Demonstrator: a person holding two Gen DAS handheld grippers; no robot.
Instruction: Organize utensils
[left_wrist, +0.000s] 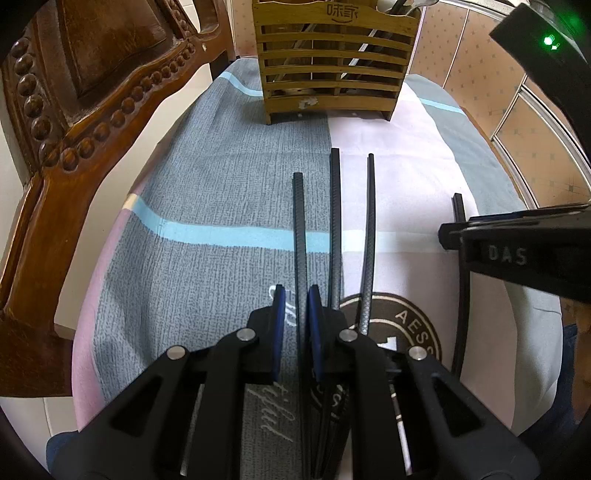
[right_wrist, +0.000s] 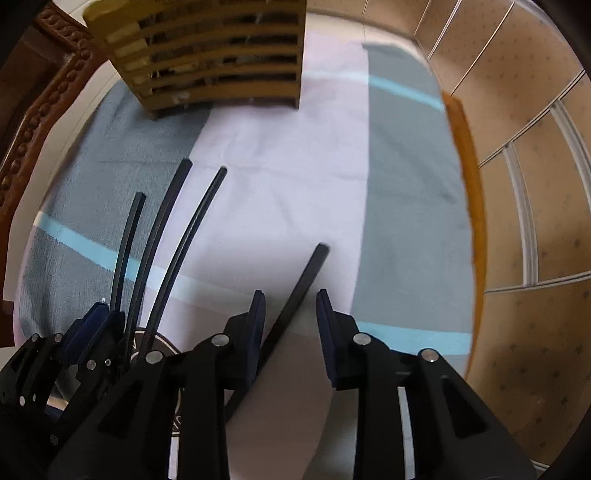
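chopsticks are the thing to sort here, four black ones lying on a cloth-covered tabletop (left_wrist: 207, 192). going by size: a carved wooden chair (left_wrist: 74, 110) stands just past the tabletop's left edge. the cloth (left_wrist: 388, 155) is patched in grey-blue, pale pink and light blue stripes, with a round brown emblem (left_wrist: 402, 325) near the front edge. a slatted bamboo holder (left_wrist: 332, 62) stands upright at the far edge, with dark utensil handles leaning inside it. the left gripper (left_wrist: 297, 295) points down near the front edge, its blue pads closed against the first chopstick (left_wrist: 300, 229), which runs between them toward the holder. the second chopstick (left_wrist: 335, 221) and third chopstick (left_wrist: 369, 236) lie just beside it to the right, fanning slightly, all three ends pointing at the holder. the right gripper (right_wrist: 291, 299) sits toward the right edge, its jaws parted; the fourth chopstick (right_wrist: 299, 291) lies between them, close against the left pad and clear of the right one. that view is blurred, so whether the left pad touches it cannot be told.
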